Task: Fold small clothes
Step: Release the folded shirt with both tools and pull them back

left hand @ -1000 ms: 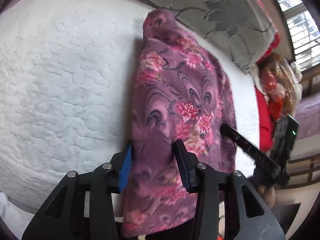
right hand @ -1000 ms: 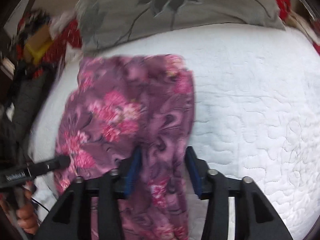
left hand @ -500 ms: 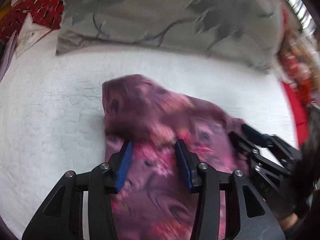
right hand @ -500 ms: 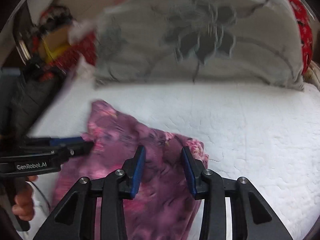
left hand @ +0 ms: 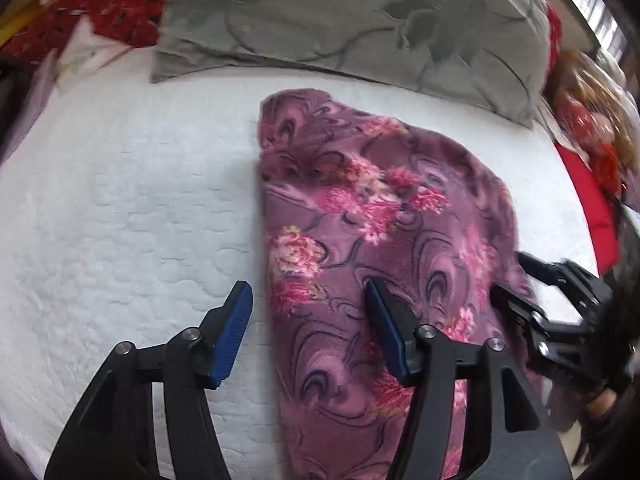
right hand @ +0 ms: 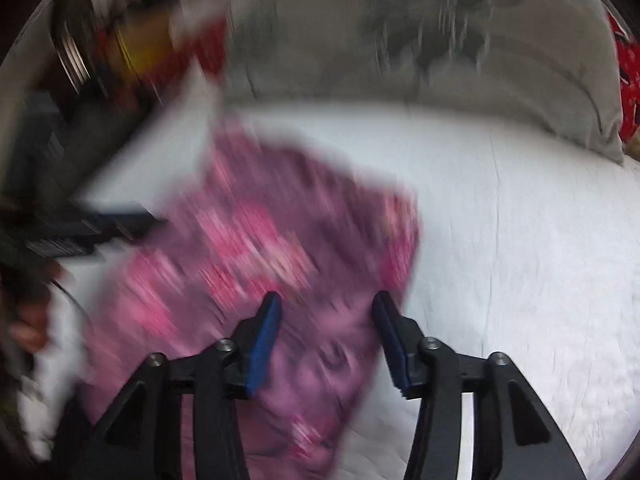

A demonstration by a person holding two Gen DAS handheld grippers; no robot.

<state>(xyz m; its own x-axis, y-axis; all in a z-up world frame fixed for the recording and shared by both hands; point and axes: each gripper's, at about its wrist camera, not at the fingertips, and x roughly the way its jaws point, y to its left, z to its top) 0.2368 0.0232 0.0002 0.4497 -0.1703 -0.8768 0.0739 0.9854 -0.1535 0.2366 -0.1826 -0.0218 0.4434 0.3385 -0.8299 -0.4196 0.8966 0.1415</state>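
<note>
A purple fleece garment with pink flowers (left hand: 372, 240) lies on the white quilted bed (left hand: 120, 220). My left gripper (left hand: 308, 316) is open above the garment's near left edge, one pad over the quilt, the other over the cloth. My right gripper (right hand: 326, 320) is open above the garment's (right hand: 256, 248) near right part; that view is motion-blurred. The right gripper also shows at the right edge of the left wrist view (left hand: 560, 312). The left gripper shows blurred at the left of the right wrist view (right hand: 80, 228).
A large grey flowered pillow (left hand: 360, 20) lies along the far side of the bed. Red patterned bedding (left hand: 104, 12) sits at the far left, and red and orange items (left hand: 592, 148) at the right. A window (left hand: 592, 8) is at the top right.
Both grippers were closed on the hanging garment; they laid it on the bed and opened. The garment now lies flat and the grippers have drawn back a little.
</note>
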